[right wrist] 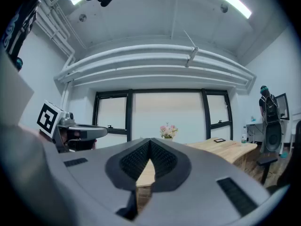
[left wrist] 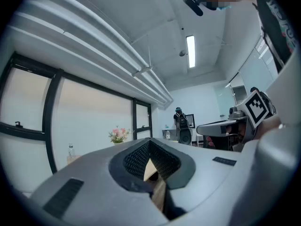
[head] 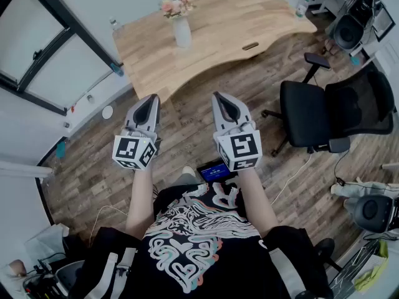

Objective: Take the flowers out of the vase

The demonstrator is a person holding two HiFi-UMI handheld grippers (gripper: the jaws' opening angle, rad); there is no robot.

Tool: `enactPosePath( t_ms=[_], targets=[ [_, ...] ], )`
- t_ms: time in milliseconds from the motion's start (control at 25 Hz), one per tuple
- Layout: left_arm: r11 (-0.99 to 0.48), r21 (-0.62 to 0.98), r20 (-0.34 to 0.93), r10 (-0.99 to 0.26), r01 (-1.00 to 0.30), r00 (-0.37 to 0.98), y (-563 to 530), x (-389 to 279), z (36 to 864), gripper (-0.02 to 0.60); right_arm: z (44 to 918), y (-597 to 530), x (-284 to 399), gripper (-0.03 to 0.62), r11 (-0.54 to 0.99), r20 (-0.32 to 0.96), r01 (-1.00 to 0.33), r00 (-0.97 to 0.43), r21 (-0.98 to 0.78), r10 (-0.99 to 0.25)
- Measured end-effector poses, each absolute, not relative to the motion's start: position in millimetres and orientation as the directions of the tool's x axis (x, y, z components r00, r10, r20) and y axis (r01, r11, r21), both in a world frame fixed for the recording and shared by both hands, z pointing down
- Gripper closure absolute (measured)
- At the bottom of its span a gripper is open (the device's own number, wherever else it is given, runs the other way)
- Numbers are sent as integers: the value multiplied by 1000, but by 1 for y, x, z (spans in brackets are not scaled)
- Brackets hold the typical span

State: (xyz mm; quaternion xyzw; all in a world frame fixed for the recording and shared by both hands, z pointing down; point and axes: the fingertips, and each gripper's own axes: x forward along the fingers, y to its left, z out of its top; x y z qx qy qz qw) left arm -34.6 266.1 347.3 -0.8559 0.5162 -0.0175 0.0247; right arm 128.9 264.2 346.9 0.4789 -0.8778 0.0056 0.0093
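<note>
flowers (head: 176, 5) in vase (head: 182, 32) | left gripper (head: 151, 99) fingers closed, empty | right gripper (head: 220, 96) likewise

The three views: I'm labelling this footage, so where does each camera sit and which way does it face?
Head view: on the person's head, looking steeply down at the table and flowers; both arms, torso, left gripper and right gripper show.
Left gripper view: on that gripper, level along its shut jaws toward windows.
Right gripper view: likewise, toward the table.
Shared: both see the flowers and the other gripper.
</note>
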Motion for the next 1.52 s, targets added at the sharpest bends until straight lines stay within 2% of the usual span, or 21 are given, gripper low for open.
enactPosePath(
  t_ms=[480,1000,1520],
  targets=[
    [-459,-60,8,-888,-887,459,268,-32,352,580,356,262,134,588,543,28,-838,-545,-56,-838],
    [-452,-60,34,-892,-890,451,246,-32,369,580,371,240,134,588,550,62,-834,-551,-39,-832],
    [-456,-46,23,-890,-889,455,144,-41,384,580,389,141,120,588,551,89,-834,-551,-26,-830]
  ],
)
